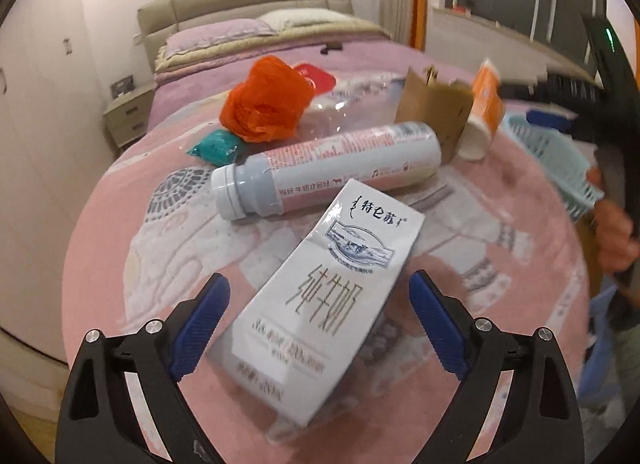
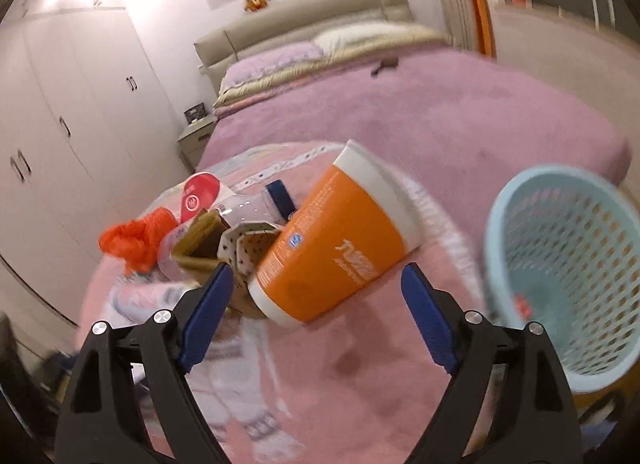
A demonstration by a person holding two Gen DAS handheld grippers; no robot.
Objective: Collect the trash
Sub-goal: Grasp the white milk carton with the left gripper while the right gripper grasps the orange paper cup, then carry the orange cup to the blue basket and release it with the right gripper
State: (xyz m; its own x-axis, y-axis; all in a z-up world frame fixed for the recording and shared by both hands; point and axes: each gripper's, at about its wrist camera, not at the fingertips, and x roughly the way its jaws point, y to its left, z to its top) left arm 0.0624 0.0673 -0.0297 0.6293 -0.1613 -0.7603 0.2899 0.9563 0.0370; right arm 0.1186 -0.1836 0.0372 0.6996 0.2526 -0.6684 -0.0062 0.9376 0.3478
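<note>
Left gripper point(image 1: 319, 318) stood wide open, holding nothing. Milk carton point(image 1: 326, 300) lay flat on the pink blanket point(image 1: 120, 232) directly ahead, its near half between the two fingers but touching neither as far as could be judged. Long axis ran from near-left to far-right, roughly along the approach, so the jaws would close across its short width.

Right gripper point(image 2: 316, 312) also wide open and empty. Orange cup point(image 2: 336, 240) lay on its side just ahead, nearest end about level with the fingertips, axis slanting far-right. Basket point(image 2: 560, 276) sat to the right of it, near.

Left was nearer the carton; right nearer the cup and basket.

Bottle point(image 1: 324, 168) lay crosswise beyond the carton, orange bag point(image 1: 266, 104) farther back.

Right view motion-blurred; basket cut off at the frame edge, contents unclear. Carton's near end hidden by the frame bottom.
</note>
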